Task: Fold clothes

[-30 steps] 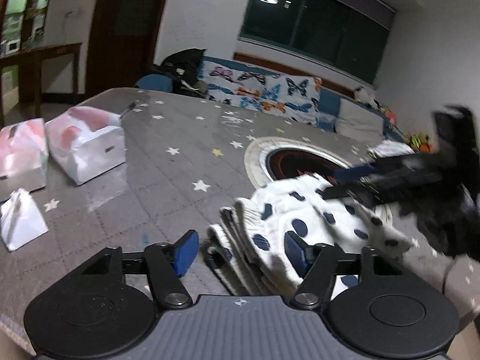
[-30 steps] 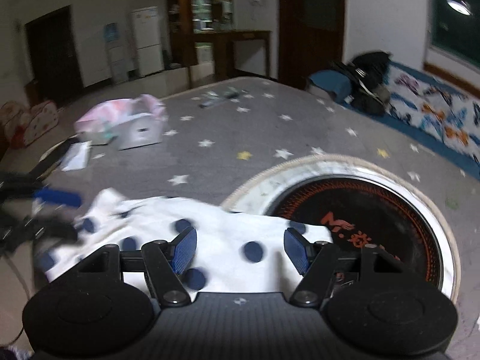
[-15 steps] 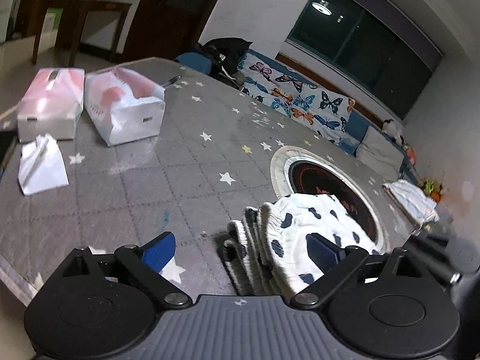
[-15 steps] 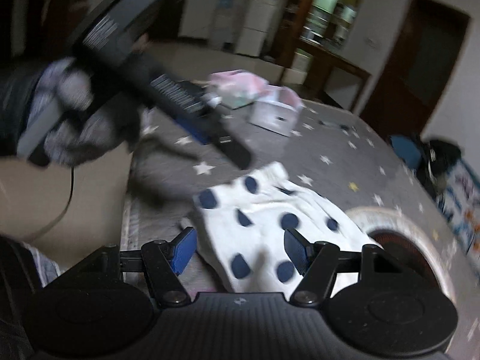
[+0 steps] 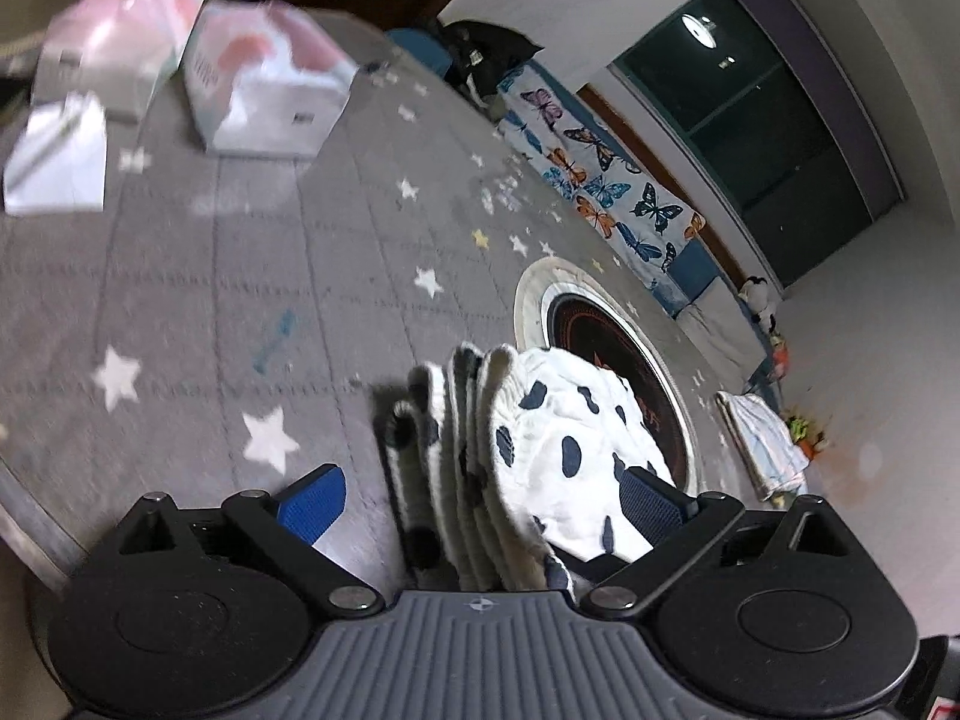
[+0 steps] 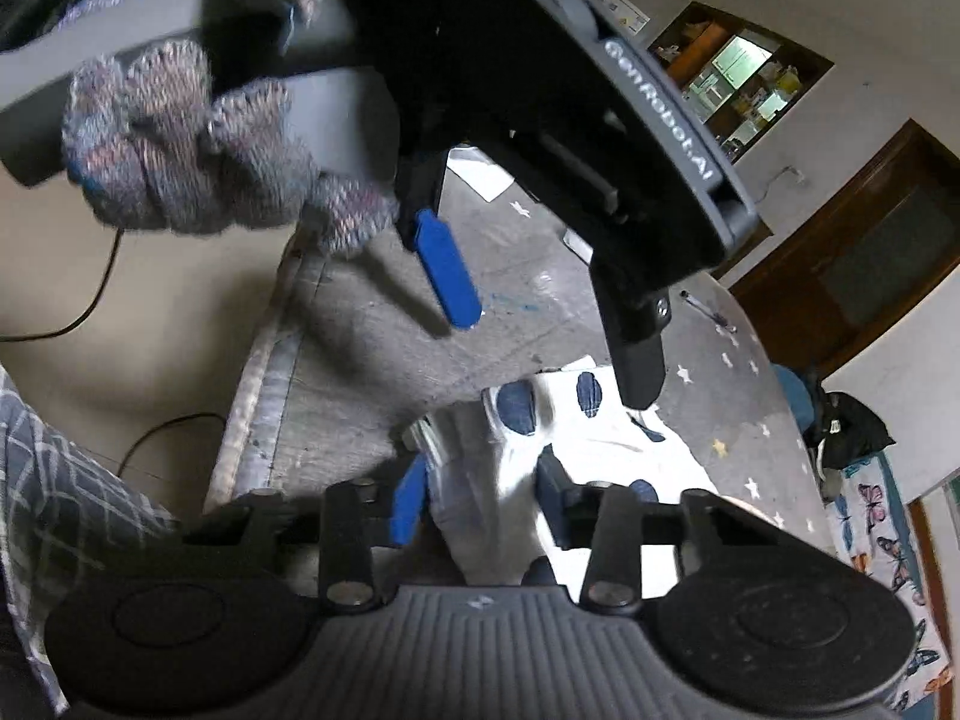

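At the table's near edge the right gripper point(image 6: 480, 504) has just closed on the garment point(image 6: 606, 438) while the left gripper point(image 5: 480, 498) has just opened wide, letting go: a handover mid-fold, I'd say.

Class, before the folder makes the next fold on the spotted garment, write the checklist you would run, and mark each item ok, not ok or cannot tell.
1. Right gripper has the spotted garment: ok; its jaws have just been closing and the pads pinch a bunched edge.
2. Left gripper is free of cloth: ok; jaws have just been opening, wide, pads off the fabric.
3. Garment lies on the star-patterned table: ok.
4. Layers stacked evenly: cannot tell; only ridged edges show.
5. White boxes stand away from the garment: ok.
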`<state>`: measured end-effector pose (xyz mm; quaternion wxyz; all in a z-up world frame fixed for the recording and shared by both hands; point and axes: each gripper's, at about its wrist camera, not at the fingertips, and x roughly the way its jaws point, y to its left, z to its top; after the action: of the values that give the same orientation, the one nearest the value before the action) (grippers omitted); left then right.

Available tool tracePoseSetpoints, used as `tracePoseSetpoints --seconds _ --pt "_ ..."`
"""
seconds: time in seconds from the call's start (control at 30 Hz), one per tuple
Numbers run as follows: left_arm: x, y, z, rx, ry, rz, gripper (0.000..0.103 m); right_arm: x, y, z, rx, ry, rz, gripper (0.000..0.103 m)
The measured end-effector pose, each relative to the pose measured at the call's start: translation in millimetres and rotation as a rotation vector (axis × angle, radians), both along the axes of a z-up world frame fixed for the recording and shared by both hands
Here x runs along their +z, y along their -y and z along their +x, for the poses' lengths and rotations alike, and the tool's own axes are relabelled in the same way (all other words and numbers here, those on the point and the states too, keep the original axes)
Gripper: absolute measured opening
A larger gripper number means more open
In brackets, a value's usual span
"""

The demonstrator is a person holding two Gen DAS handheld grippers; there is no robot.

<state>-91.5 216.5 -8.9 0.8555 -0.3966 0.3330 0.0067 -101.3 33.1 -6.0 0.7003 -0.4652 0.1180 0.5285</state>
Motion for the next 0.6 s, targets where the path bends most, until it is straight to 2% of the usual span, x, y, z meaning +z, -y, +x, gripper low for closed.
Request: tracePoseSetpoints --seconds 0.13,0.43,0.6 --pt "-10 -2 0 0.026 -0.002 -0.095 0.101 9 4 1 -0.015 -0.012 0.045 0.025" --pt "-22 -4 0 0.090 0.001 -0.303 0.103 32 11 10 -0.060 -0.024 0.136 0.022" --pt "-25 1 8 0.110 0.017 -0.345 0.103 32 21 12 -0.062 -0.043 0.152 0.022"
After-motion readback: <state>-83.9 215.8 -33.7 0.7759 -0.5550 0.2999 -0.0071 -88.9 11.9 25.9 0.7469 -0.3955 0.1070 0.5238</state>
